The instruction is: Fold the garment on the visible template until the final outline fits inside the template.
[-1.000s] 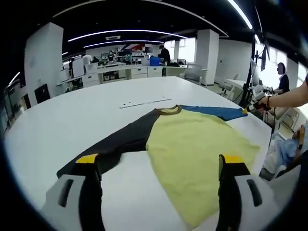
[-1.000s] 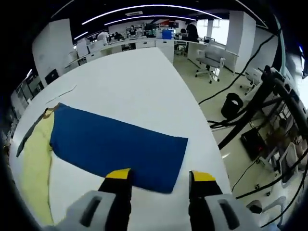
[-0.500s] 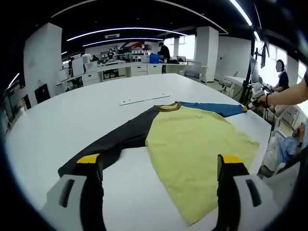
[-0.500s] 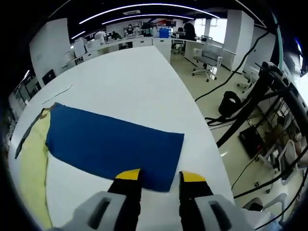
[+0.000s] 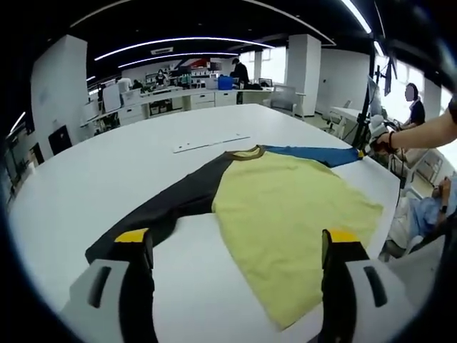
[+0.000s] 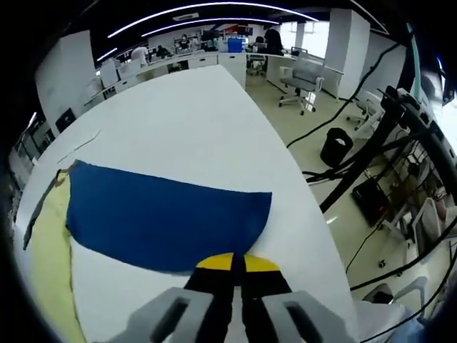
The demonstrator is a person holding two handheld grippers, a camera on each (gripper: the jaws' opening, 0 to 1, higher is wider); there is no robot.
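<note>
Right gripper view: right gripper (image 6: pixel 238 261) is seen with jaws pinched together on the hem of the blue sleeve (image 6: pixel 164 221), at its near edge, so the cloth is held. The sleeve is spread flat on the white table (image 6: pixel 186 121), running toward the yellow body (image 6: pixel 50 279) of the garment. For a clean fold, the sleeve should probably be lifted low and carried across the yellow panel, kept taut so no crease is dragged. The table edge lies just beside the grip; cloth could slip off it. Cables and a black bin (image 6: pixel 335 150) are seen on the floor beyond.

In the left gripper view, left gripper (image 5: pixel 235 246) is held wide, nothing between its jaws, near the black sleeve (image 5: pixel 164 214). A thin white strip (image 5: pixel 211 143) is lying on the table past the collar. No template outline can be made out.
</note>
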